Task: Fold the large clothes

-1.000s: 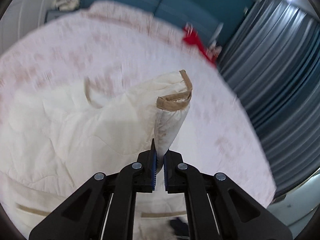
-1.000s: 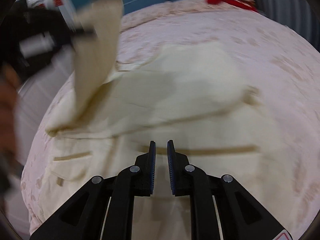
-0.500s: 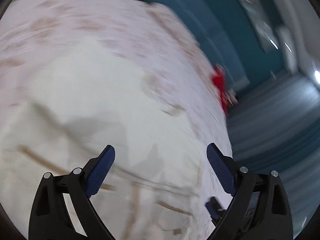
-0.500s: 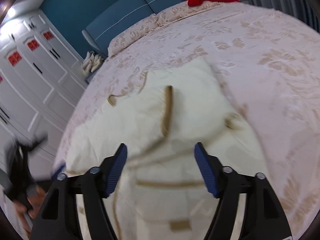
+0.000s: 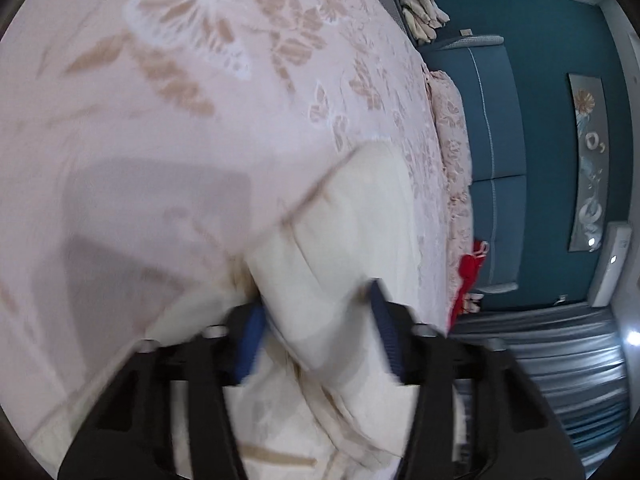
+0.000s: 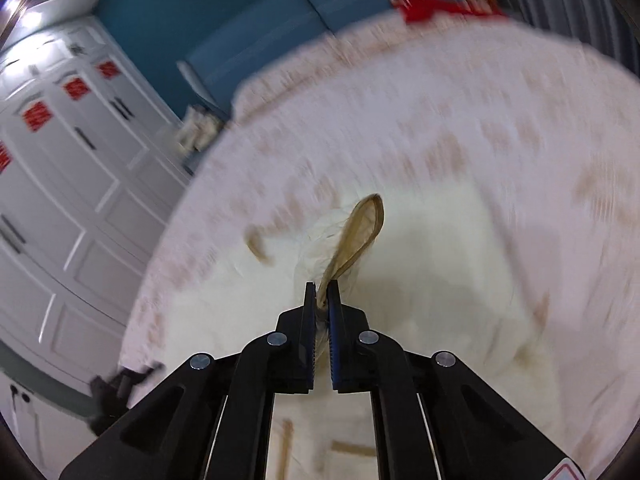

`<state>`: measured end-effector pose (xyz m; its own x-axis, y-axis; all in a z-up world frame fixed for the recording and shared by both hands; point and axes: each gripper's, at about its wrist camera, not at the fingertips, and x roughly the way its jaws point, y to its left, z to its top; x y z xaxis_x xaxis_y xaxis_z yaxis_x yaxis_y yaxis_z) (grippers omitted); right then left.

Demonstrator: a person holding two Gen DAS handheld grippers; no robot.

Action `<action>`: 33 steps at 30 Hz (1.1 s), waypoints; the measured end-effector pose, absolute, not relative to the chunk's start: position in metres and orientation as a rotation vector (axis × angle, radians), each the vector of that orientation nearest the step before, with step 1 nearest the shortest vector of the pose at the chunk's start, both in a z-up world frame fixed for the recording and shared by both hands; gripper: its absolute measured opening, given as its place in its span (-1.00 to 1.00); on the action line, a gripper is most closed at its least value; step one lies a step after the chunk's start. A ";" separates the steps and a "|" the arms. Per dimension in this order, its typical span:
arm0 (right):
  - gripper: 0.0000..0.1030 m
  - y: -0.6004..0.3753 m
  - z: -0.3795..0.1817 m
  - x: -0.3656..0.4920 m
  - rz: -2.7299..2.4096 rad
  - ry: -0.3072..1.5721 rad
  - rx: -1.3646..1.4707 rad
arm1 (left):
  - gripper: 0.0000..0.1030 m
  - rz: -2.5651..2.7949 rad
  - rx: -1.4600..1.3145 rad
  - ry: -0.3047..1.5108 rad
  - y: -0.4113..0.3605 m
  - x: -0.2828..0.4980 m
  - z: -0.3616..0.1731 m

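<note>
Teal walls and a blue padded headboard (image 5: 496,148) back a bed (image 6: 500,120) spread with a pink flowered cover; white cupboard doors (image 6: 60,160) fill the nine o'clock side of the right wrist view, and a red cloth (image 6: 436,4) lies by the pillows at one o'clock. On the bed lies a cream garment (image 6: 432,280) with tan trim, bunched at the middle of both views. The right gripper (image 6: 321,296) has its jaws closed on a tan-edged cuff of the garment, whose loop stands up toward twelve o'clock just past the blue pads. In the blurred left wrist view, the left gripper (image 5: 316,320) is at six o'clock with its jaws closing around a thick fold of the garment; the left pad (image 5: 250,338) is against the cloth, while whether the right pad presses it cannot be told.
</note>
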<state>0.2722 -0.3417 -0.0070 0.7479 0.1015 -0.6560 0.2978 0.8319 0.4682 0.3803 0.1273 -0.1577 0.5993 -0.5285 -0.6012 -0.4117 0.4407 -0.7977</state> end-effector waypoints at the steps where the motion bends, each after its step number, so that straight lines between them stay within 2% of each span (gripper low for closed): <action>1: -0.91 -0.345 0.014 0.272 -0.111 0.688 0.562 | -0.61 -0.084 -1.144 0.989 0.127 0.385 -0.156; 3: -0.92 -0.353 0.044 0.269 -0.098 0.628 0.526 | -0.72 -0.109 -1.131 0.978 0.126 0.386 -0.148; 5: -0.93 -0.356 0.048 0.268 -0.122 0.633 0.465 | -0.80 -0.105 -1.024 0.955 0.118 0.385 -0.130; 8: -0.93 -0.365 -0.013 0.267 -0.217 0.776 0.425 | -0.84 -0.052 -0.856 0.930 0.111 0.378 -0.115; 12: -0.93 -0.353 -0.086 0.265 -0.283 0.916 0.342 | -0.86 0.011 -0.746 0.990 0.109 0.374 -0.135; 16: -0.93 -0.352 -0.123 0.260 -0.312 0.958 0.354 | -0.86 0.029 -0.647 1.001 0.104 0.372 -0.145; 22: -0.94 -0.351 -0.147 0.263 -0.333 0.977 0.347 | -0.86 0.047 -0.437 0.981 0.083 0.369 -0.149; 25: -0.94 -0.352 -0.147 0.266 -0.329 0.984 0.355 | -0.82 0.050 -0.343 0.977 0.074 0.370 -0.148; 27: -0.86 -0.358 -0.139 0.262 -0.330 0.986 0.398 | -0.81 0.039 -0.273 0.965 0.068 0.367 -0.141; 29: -0.68 -0.363 -0.120 0.251 -0.371 0.953 0.433 | -0.81 0.015 -0.242 0.953 0.067 0.358 -0.126; 31: -0.61 -0.363 -0.098 0.236 -0.410 0.893 0.437 | -0.80 -0.007 -0.209 0.933 0.064 0.347 -0.104; 33: -0.72 -0.354 -0.079 0.227 -0.398 0.856 0.420 | -0.78 0.009 -0.148 0.901 0.052 0.330 -0.072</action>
<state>0.2271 -0.3541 -0.0790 0.5924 -0.1667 -0.7882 0.4954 0.8469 0.1932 0.3297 0.0525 -0.0722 0.6214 -0.0547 -0.7816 -0.0696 0.9898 -0.1246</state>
